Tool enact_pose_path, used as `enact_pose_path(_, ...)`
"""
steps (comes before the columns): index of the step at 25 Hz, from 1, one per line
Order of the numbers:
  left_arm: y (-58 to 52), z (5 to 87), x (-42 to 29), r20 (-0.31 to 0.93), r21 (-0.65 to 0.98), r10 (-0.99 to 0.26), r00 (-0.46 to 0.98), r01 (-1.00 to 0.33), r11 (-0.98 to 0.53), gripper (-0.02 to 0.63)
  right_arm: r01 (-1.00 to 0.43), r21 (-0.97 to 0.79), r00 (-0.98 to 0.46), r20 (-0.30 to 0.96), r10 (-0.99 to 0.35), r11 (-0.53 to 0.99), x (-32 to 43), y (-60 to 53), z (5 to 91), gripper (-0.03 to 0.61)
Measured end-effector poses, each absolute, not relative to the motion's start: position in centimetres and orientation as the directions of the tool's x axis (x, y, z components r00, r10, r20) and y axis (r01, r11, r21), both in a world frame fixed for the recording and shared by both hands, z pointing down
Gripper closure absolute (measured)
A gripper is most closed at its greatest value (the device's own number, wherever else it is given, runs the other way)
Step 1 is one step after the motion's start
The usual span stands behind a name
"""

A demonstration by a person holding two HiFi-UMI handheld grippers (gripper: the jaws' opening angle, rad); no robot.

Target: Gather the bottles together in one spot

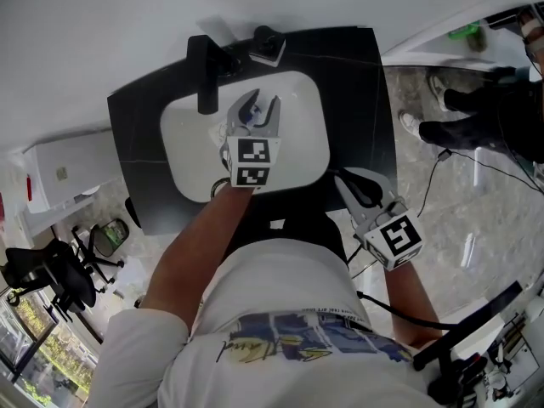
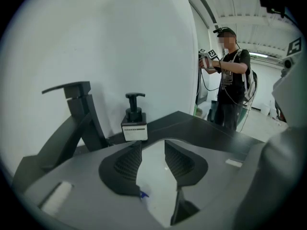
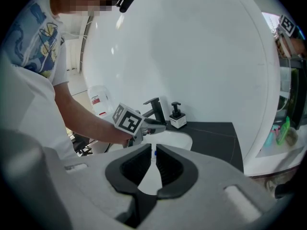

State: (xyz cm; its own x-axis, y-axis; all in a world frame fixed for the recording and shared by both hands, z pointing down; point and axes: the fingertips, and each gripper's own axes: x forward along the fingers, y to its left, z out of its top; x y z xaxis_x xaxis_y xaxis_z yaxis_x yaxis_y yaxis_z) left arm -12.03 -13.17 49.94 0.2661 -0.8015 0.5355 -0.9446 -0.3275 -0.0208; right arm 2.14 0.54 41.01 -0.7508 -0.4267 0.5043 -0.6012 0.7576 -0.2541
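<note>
Shirt (image 1: pixel 280 313): white with a blue picture on it, it is filling the bottom of the head view, right under the camera.
Left gripper (image 2: pixel 153 148): it is hanging over the white sink (image 1: pixel 297 147) and pointing toward the back wall. Its jaws are standing well apart. Only the white bowl is showing between the pads, so it is holding nothing.
Right gripper (image 3: pixel 153 146): it is hanging near the front right corner of the black counter (image 1: pixel 357 100), off to the side of the sink. Its jaws are showing just a thin gap, with the far sink peeking through. It is holding nothing.
Pump bottle (image 2: pixel 135 123): it is standing upright on the counter behind the sink, just beside the tap (image 1: pixel 206 79) and close to the wall. It is wearing a black pump and a white label. Both grippers are well apart from it.
Blue bit (image 2: pixel 143 194): something tiny and blue is peeking out under one jaw of the left gripper, down by the sink. It is too small to tell what it is.
Tap: black and tall, it is leaning out over the bowl.
Other person (image 2: pixel 232 80): far back in the left gripper view, somebody is standing and holding up a gripper.
Office chair (image 1: pixel 51 270): black, it is sitting on the floor to the left of the counter.
</note>
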Motion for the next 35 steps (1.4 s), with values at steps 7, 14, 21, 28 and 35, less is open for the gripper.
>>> enact_pose_path(7,-9.6,55.6,-13.4,0.665,-0.022,-0.687,0.291,-0.913,-0.408,0.458,-0.616,-0.272,-0.739,0.522,-0.425,0.739,2.0,1.5,41.9,0.548)
enact_pose_path(14,-8.7,60.8,-14.8,0.796,-0.080,-0.546,0.263,-0.847,-0.526,0.457,-0.629,-0.286,-0.735,0.521,-0.434,0.722,1.8,2.0,41.9,0.548)
enact_pose_path(21,-9.1,65.0,-15.7,0.884,-0.112,-0.421,0.203,-0.782,-0.613,0.457,-0.663,-0.284,-0.710,0.529,-0.464,0.692,3.6,1.9,42.8,0.548)
enact_pose_path(28,-9.3,67.8,-16.3,0.931,-0.118,-0.332,0.155,-0.732,-0.671,0.463,-0.667,-0.298,-0.708,0.539,-0.457,0.683,4.3,2.0,43.1,0.548)
enact_pose_path(35,-9.5,70.0,-16.6,0.963,-0.095,-0.243,0.119,-0.694,-0.714,0.463,-0.680,-0.307,-0.694,0.564,-0.448,0.666,5.4,2.2,43.9,0.551)
